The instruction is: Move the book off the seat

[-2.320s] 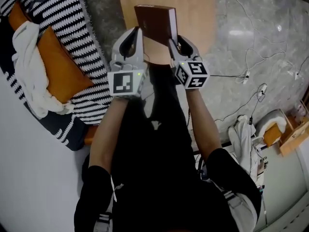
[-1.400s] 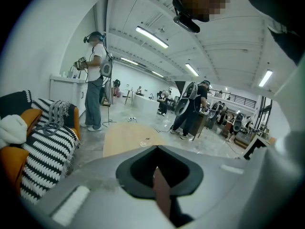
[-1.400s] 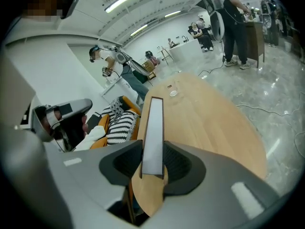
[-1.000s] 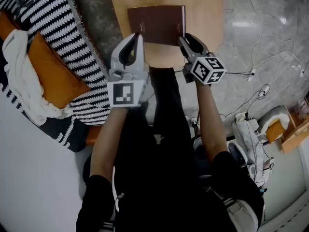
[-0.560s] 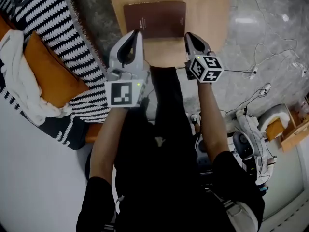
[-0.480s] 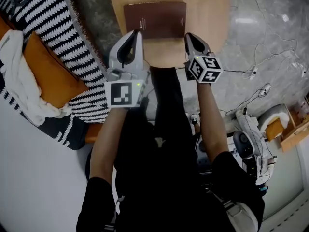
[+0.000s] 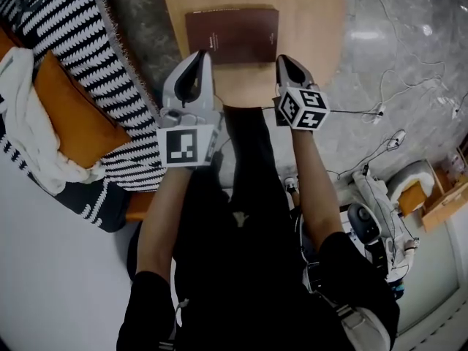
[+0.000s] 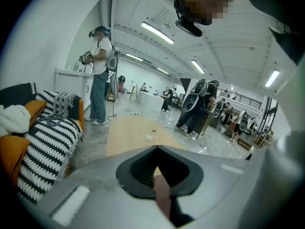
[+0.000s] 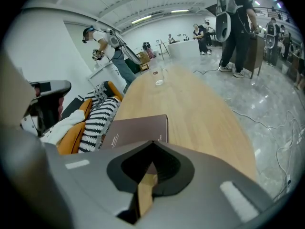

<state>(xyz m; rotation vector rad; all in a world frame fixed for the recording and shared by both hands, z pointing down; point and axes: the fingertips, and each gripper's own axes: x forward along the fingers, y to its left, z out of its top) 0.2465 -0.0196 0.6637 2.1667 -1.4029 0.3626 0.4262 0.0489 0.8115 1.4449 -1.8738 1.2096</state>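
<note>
Book (image 7: pixel 232 35) flat on wooden table (image 7: pixel 311 20)
Just ahead of left gripper (image 7: pixel 200 54) and right gripper (image 7: pixel 282 59), both tongs closed on nothing.

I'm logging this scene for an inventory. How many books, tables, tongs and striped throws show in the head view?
book: 1
wooden table: 1
striped throw: 1
tongs: 2, the left tongs and the right tongs
total: 5

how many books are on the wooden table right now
1: a brown book lying flat on the wooden table, near its close end. No other book shows in any view.
</note>
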